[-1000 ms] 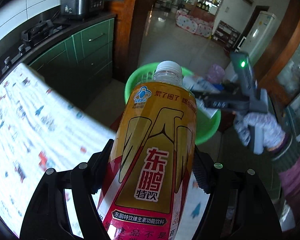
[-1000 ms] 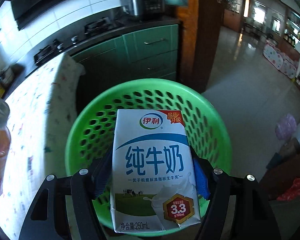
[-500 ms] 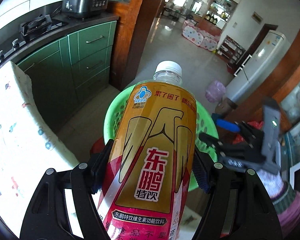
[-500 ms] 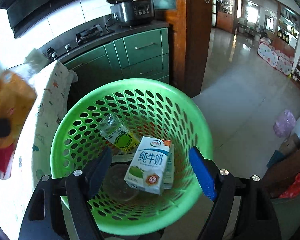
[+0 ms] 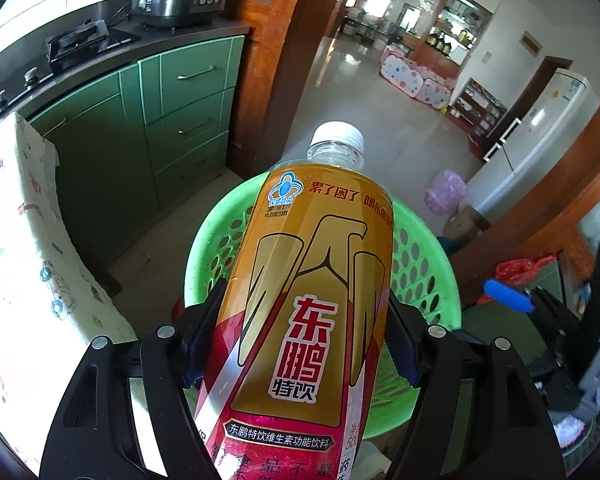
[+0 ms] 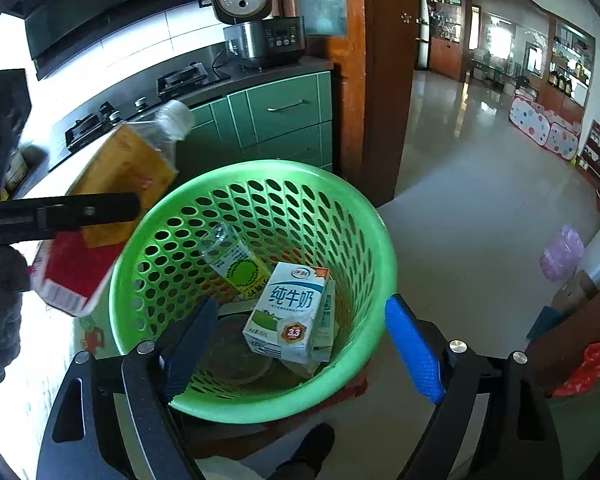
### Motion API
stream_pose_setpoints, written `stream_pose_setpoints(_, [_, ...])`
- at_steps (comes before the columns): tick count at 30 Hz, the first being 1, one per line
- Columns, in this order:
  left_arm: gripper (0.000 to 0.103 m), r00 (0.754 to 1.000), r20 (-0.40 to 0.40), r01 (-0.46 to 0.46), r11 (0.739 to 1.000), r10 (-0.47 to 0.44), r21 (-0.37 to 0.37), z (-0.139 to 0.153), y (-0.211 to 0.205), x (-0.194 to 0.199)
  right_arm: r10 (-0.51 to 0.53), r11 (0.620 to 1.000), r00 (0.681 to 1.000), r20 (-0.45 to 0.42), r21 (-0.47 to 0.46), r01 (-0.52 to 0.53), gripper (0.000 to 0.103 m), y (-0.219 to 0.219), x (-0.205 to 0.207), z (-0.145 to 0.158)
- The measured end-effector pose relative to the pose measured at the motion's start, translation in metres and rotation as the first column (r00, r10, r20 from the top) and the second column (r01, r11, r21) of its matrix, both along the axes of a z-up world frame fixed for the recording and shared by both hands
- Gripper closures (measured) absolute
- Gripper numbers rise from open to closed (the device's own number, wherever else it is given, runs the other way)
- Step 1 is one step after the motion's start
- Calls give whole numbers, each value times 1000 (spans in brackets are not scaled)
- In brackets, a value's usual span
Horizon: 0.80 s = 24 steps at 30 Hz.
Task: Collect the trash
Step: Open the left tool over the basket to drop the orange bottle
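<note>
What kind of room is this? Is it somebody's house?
Most likely a home kitchen. There is a black gas stove on a dark counter over green drawer cabinets, with a silver rice cooker beside it, and a white fridge past the doorway.

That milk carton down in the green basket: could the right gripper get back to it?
Probably yes. The milk carton lies uncovered on top in the basket, and the right gripper hangs above with jaws opening, nothing between them.

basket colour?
Bright green, with perforated walls; the basket shows best in the right wrist view.
</note>
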<state>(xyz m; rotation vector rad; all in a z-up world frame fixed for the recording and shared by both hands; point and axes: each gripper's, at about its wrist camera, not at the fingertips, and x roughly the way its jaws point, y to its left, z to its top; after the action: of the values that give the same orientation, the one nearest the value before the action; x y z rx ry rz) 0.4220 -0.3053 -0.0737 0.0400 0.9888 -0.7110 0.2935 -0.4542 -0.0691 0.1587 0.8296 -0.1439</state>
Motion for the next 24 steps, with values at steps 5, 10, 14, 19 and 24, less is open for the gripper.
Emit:
stream_pose_setpoints(5, [32, 1000, -16, 0, 1000, -1, -9, -4, -3, 4, 17, 1000, 1000, 8, -15, -17, 19, 10, -2, 1])
stream_pose_setpoints(10, [32, 1000, -17, -5, 1000, 5, -7, -5, -7, 6, 30, 999, 999, 11, -19, -30, 19, 17, -5, 0])
stream_pose_setpoints(14, [29, 1000, -21, -13, 1000, 12, -17, -6, -7, 10, 38, 999, 999, 10, -19, -38, 19, 20, -6, -1])
stream_pose_setpoints(19, [25, 1000, -13, -11, 1000, 11, -24, -6, -10, 9, 40, 999, 999, 6, -18, -40, 19, 21, -8, -3])
stream_pose_setpoints(24, [25, 1000, -9, -4, 1000, 4, -8, -7, -9, 5, 39, 999, 999, 7, -6, -39, 19, 21, -11, -4])
